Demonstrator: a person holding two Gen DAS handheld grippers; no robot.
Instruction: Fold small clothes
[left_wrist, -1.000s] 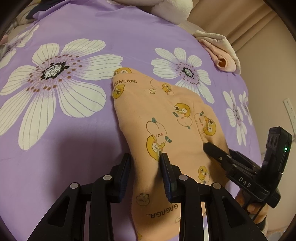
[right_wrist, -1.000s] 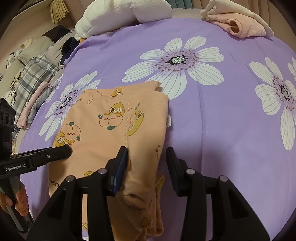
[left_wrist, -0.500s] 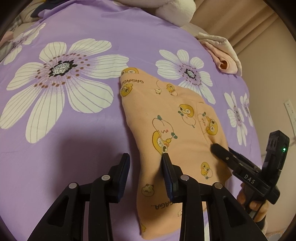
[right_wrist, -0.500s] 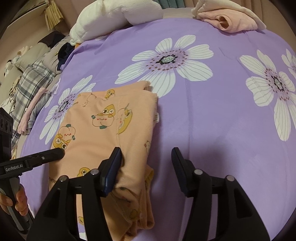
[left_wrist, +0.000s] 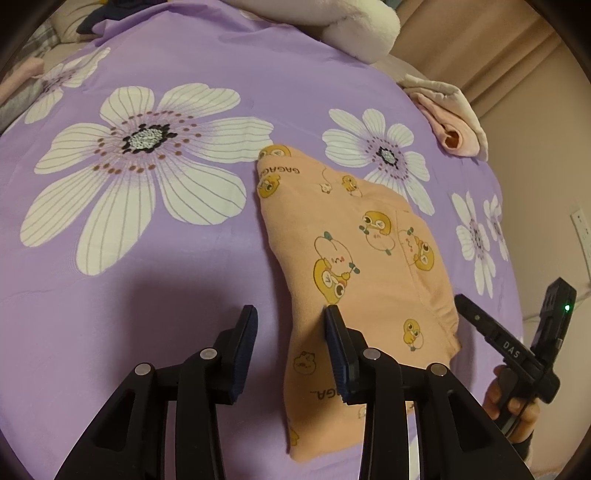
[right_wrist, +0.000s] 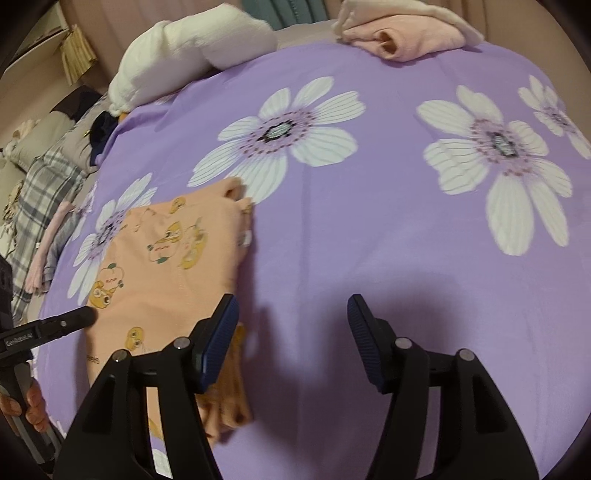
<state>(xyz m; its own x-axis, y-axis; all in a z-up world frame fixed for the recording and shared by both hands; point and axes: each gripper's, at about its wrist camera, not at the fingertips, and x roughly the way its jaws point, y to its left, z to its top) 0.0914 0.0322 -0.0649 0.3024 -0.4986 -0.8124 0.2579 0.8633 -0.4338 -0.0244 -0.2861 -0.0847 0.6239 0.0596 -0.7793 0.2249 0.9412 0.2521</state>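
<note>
the folded garment (left_wrist: 354, 280) is lying on the bedsheet (left_wrist: 155, 280), with the left gripper (left_wrist: 290, 321) hanging over its left edge and the right gripper (right_wrist: 291, 317) over the sheet just beside its right edge. a folded pile (right_wrist: 402, 40) and a pillow (right_wrist: 192, 55) are sitting well behind it at the bed's far edge.

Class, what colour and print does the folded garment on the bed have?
Peach-orange garment with yellow cartoon ducks; clearest in the left wrist view.
</note>
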